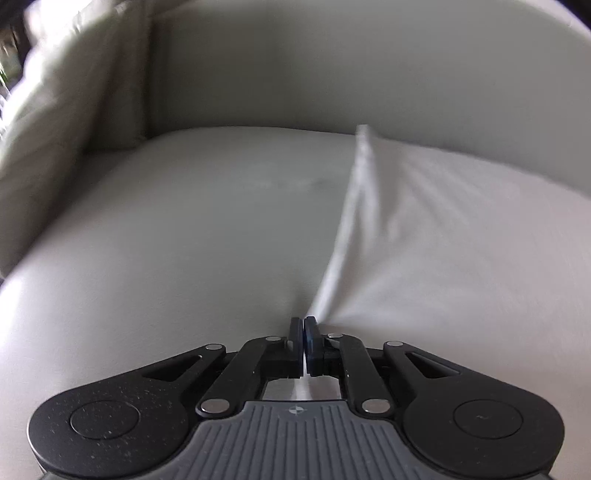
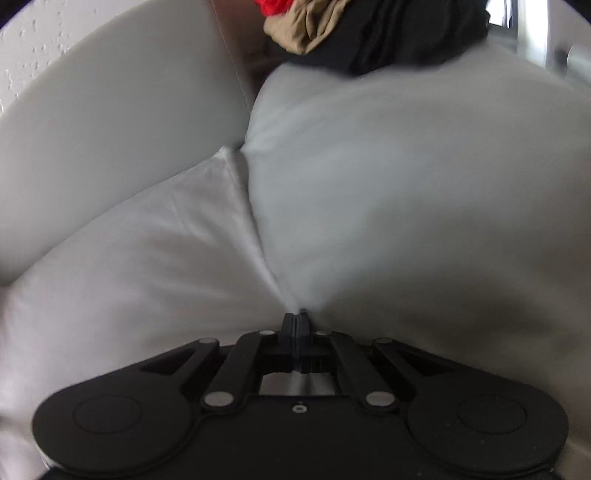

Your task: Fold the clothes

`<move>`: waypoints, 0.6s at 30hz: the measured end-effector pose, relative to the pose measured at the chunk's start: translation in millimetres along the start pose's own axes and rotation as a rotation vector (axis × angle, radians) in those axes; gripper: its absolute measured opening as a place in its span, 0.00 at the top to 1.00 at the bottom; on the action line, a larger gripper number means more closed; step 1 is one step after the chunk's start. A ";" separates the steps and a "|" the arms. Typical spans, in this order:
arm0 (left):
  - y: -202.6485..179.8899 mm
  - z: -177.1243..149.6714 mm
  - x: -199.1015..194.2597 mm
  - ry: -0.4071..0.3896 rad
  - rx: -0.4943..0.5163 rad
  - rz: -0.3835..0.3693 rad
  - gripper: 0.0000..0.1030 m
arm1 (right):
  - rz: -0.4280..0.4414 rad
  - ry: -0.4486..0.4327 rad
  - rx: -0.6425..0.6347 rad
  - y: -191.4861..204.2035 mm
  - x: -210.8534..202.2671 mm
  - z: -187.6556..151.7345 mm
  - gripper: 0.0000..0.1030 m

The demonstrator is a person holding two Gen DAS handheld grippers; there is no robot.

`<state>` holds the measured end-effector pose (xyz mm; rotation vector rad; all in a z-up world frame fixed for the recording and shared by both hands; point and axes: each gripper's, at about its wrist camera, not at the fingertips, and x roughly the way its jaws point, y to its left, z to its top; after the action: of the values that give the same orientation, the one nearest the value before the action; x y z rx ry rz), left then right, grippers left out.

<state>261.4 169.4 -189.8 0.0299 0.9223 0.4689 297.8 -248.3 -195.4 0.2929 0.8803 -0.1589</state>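
White garment (image 1: 443,229) lies spread on the pale sofa seat (image 1: 184,240). My left gripper (image 1: 303,325) & right gripper (image 2: 295,317) each pinch a corner, jaws clamped on cloth. Clothes pile (image 2: 369,33) sits behind.

A home: pale sofa (image 1: 207,229) with heaped clothes (image 2: 369,33).

claws: 2 (image 1: 303,321) | white garment: 1 (image 1: 424,240) | sofa: 1 (image 1: 184,240) — heaped clothes: 3 (image 2: 369,33) (red, tan, black)
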 end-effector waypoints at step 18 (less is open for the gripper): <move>2.3 -35.4 -45.6 0.060 0.052 -0.202 0.92 | 0.052 0.092 -0.013 -16.8 -46.9 -35.6 1.00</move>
<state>209.9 147.1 -176.3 -0.0295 0.9851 0.2595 237.9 -252.2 -183.4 0.3128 0.9640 -0.0914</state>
